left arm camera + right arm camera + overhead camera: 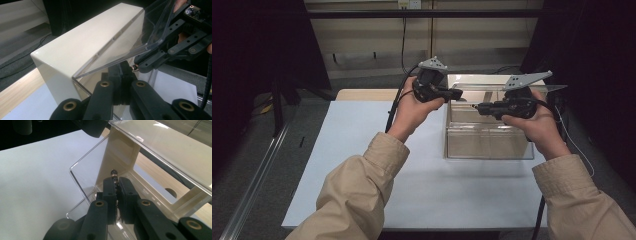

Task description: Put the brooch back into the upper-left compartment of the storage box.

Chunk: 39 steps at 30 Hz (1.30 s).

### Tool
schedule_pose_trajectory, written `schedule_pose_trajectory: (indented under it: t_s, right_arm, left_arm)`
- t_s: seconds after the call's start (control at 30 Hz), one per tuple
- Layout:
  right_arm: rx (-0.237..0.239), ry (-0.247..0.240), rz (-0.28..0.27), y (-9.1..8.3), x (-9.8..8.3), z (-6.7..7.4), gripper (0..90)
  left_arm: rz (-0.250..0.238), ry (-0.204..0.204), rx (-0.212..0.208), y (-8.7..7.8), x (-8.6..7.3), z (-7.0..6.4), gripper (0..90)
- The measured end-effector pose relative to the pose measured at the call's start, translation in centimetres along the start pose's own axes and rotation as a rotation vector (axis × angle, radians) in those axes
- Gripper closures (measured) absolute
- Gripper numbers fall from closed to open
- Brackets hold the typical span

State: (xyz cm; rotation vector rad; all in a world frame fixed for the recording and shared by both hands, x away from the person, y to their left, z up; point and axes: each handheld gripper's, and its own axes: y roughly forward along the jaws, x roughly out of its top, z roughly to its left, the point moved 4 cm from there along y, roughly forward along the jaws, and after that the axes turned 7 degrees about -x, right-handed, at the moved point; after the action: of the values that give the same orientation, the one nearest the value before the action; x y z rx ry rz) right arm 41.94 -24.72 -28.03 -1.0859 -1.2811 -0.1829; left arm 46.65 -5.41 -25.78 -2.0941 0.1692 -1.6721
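A clear plastic box (489, 142) with a cream back part (82, 42) stands on the white tabletop. Its clear lid (155, 25) is swung up. My left gripper (458, 93) is shut at the box's upper left, its tips (122, 68) just under the lid's free edge. I cannot tell whether they touch it. My right gripper (479, 107) hovers over the open box, pointing left. It is shut on a small dark pin (114, 173) with a coppery tip, which sticks out past the jaws. That tip (135, 67) hangs close to the left jaws.
A white sheet (362, 165) covers the table, with a strip of bare wood (362, 94) at its far edge. Dark curtains and a grey floor surround it. Cables trail from both grippers, and a metal rail (252, 185) runs along the floor at the left.
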Motion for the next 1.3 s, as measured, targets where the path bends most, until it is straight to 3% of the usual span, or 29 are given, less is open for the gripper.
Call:
schedule_pose_trajectory:
  t_s: [0.57,0.63,0.7,0.77,1.0,1.3]
  right_arm:
    - [-0.019,-0.022,-0.006,0.4,0.0,-0.2,84.3]
    - [-0.037,-0.023,-0.003,0.5,0.0,-0.3,81.4]
    - [-0.040,-0.008,-0.011,0.6,-0.1,-0.3,76.7]
    - [-0.044,-0.017,-0.004,0.6,-0.2,-0.3,76.6]
    - [-0.022,0.034,-0.024,-0.4,-0.3,0.0,75.2]
    - [0.026,0.070,-0.035,-2.5,0.4,0.8,90.0]
  left_arm:
    - [0.004,-0.002,0.000,0.0,0.0,0.1,90.0]
    - [0.003,-0.003,0.000,0.0,0.0,0.1,90.0]
    - [0.001,-0.005,0.001,0.1,-0.1,0.0,90.0]
    - [0.002,-0.005,0.001,0.0,-0.1,0.0,90.0]
    - [0.004,0.002,-0.005,0.0,-0.1,-0.1,90.0]
    - [0.026,0.012,-0.008,0.0,-0.3,-0.5,90.0]
